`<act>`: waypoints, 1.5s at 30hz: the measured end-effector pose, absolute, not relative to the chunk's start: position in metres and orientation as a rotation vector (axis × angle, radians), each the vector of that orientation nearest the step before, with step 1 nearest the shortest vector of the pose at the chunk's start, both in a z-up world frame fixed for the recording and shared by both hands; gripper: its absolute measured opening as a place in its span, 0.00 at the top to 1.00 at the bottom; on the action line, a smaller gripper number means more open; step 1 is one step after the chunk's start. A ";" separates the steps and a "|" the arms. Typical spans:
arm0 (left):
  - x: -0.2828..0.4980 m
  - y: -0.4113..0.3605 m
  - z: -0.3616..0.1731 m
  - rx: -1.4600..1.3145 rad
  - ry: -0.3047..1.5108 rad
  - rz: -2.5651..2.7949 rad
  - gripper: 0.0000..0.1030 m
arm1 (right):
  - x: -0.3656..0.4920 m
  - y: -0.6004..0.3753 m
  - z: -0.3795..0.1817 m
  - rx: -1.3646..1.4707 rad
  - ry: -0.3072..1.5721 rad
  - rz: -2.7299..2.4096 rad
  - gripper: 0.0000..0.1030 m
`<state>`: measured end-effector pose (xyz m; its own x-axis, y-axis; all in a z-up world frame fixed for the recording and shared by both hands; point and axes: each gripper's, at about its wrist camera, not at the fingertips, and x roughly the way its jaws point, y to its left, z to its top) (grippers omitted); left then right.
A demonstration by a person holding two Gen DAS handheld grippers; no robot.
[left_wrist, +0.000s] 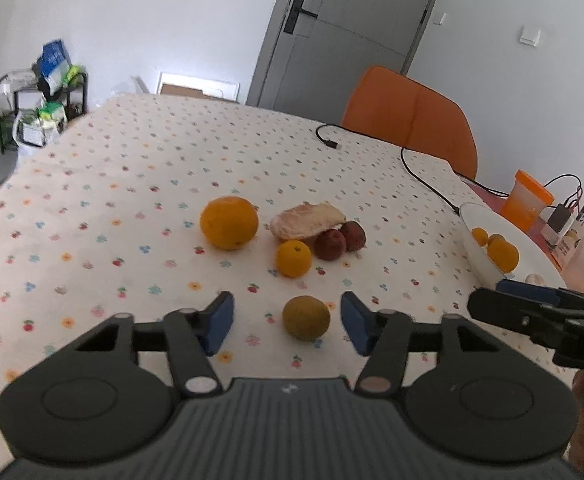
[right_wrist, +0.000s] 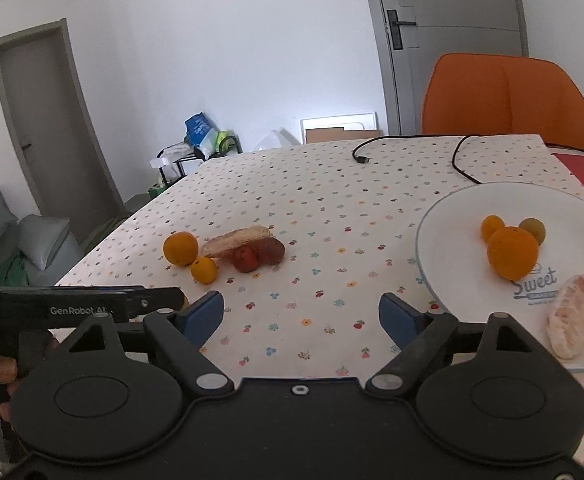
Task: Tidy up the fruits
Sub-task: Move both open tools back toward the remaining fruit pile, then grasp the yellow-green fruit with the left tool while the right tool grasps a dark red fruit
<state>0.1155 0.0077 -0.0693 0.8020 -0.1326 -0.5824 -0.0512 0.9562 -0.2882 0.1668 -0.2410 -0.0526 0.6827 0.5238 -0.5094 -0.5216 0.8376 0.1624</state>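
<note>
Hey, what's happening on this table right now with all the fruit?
A person is sorting fruit onto a white plate using two handheld grippers. The left gripper is open around a greenish-yellow citrus fruit, not yet gripping. The right gripper is open and empty beside the plate, which already holds oranges and a peeled pomelo segment.

Both views are taken low over the table [left_wrist: 132, 184], facing the far wall. The fruit cluster [left_wrist: 292, 236] [right_wrist: 228, 252] is shared, seemingly nearer in the left view; the plate [right_wrist: 443, 240] is shared too.

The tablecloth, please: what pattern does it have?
Tablecloth: cream with small coloured flowers and fruits, clearest in the left wrist view.
</note>
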 end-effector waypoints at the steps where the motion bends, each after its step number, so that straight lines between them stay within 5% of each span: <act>1: 0.116 0.008 -0.070 -0.298 0.636 -0.043 0.58 | 0.168 -0.240 -0.053 0.005 0.574 0.590 0.21; 4: 0.119 0.010 -0.071 -0.336 0.640 -0.093 0.76 | 0.172 -0.237 -0.055 0.000 0.577 0.600 0.21; 19: 0.119 0.040 -0.060 -0.318 0.584 0.060 0.77 | 0.200 -0.206 -0.056 -0.025 0.581 0.646 0.33; 30: 0.123 0.060 -0.060 -0.322 0.564 0.129 0.77 | 0.217 -0.187 -0.058 -0.058 0.595 0.634 0.58; 40: 0.128 0.068 -0.067 -0.338 0.555 0.172 0.77 | 0.237 -0.174 -0.065 -0.077 0.617 0.641 0.62; 45: 0.128 0.071 -0.069 -0.345 0.558 0.177 0.77 | 0.242 -0.169 -0.068 -0.085 0.621 0.658 0.77</act>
<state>0.1275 0.0708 -0.0685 0.8352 0.0706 -0.5455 -0.2560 0.9277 -0.2719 0.2421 -0.1692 -0.0684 0.6183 0.5464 -0.5649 -0.5958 0.7946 0.1166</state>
